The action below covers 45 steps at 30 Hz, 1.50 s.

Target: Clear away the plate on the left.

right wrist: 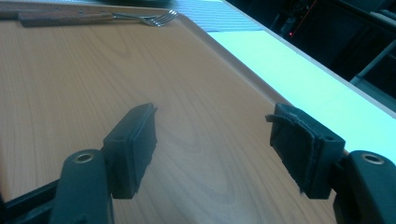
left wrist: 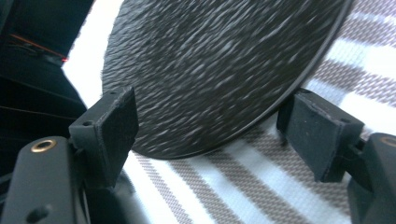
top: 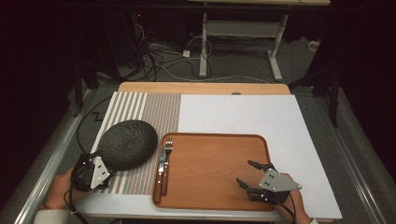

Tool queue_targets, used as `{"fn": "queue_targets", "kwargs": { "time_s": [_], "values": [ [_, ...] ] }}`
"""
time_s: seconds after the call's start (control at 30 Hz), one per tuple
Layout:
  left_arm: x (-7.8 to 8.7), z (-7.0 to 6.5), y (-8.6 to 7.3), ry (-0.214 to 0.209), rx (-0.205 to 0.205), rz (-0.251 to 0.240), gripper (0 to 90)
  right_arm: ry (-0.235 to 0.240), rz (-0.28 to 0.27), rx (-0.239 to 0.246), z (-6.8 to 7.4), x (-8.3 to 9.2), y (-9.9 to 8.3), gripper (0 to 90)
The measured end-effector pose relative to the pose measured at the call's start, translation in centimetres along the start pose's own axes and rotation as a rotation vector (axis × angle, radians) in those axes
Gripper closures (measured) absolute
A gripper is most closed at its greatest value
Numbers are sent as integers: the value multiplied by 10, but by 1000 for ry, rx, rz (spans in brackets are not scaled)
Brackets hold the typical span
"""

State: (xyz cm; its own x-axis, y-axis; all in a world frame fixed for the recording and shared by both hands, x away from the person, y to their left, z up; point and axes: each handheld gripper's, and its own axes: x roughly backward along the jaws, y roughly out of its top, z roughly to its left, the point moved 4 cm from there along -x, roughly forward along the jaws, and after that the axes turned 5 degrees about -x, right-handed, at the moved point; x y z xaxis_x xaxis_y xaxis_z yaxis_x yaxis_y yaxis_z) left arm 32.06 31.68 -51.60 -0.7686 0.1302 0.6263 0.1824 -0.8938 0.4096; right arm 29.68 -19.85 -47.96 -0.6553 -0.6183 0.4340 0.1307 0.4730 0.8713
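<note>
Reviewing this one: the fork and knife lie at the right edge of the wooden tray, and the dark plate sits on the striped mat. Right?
Not quite. In the high view the fork and knife lie at the wooden tray's left edge, not its right. The dark plate does sit on the striped mat.

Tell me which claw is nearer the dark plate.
Left. The left claw straddles the dark plate at its near edge; the right claw hovers over the wooden tray, well apart.
</note>
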Motion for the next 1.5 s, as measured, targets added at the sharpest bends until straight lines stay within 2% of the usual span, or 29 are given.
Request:
{"fn": "queue_targets", "kwargs": {
  "time_s": [0.1, 0.13, 0.23, 0.3, 0.4, 0.5, 0.53, 0.63, 0.77, 0.93, 1.1, 1.2, 1.5],
  "values": [
    [-1, 2, -3, 12, -14, -16, 207, 5, 2, 5, 1, 0, 0, 320],
    [-2, 1, -3, 26, -30, -22, 205, 4, 1, 4, 1, -1, 0, 320],
    [-3, -1, -2, 92, -113, -8, 213, 5, 2, 2, 1, -1, 0, 320],
    [-4, -3, 0, 111, -155, 5, 244, 3, 4, 3, 2, -1, 0, 320],
    [-6, -6, 3, 155, -238, 26, 272, 6, 5, 3, 2, -1, 0, 320],
    [-10, -10, 5, 151, -307, 42, 439, 6, 6, 3, 2, -2, 0, 320],
    [-13, -12, 5, 164, -331, 46, 496, 7, 7, 4, 3, -2, 0, 320],
    [-19, -15, 6, 196, -397, 51, 572, 9, 9, 6, 4, -3, 0, 320],
    [-26, -20, 7, 221, -486, 68, 743, 10, 13, 10, 4, -3, 0, 320],
    [-33, -23, 5, 301, -545, 66, 786, 14, 15, 11, 5, -4, 0, 320],
    [-38, -25, 10, 355, -610, 77, 816, 15, 17, 12, 5, -4, 0, 320],
    [-41, -27, 16, 365, -625, 79, 827, 14, 17, 10, 4, -4, -1, 320],
    [-43, -28, 19, 387, -616, 92, 833, 16, 17, 9, 4, -4, -1, 320]
  ]
}}
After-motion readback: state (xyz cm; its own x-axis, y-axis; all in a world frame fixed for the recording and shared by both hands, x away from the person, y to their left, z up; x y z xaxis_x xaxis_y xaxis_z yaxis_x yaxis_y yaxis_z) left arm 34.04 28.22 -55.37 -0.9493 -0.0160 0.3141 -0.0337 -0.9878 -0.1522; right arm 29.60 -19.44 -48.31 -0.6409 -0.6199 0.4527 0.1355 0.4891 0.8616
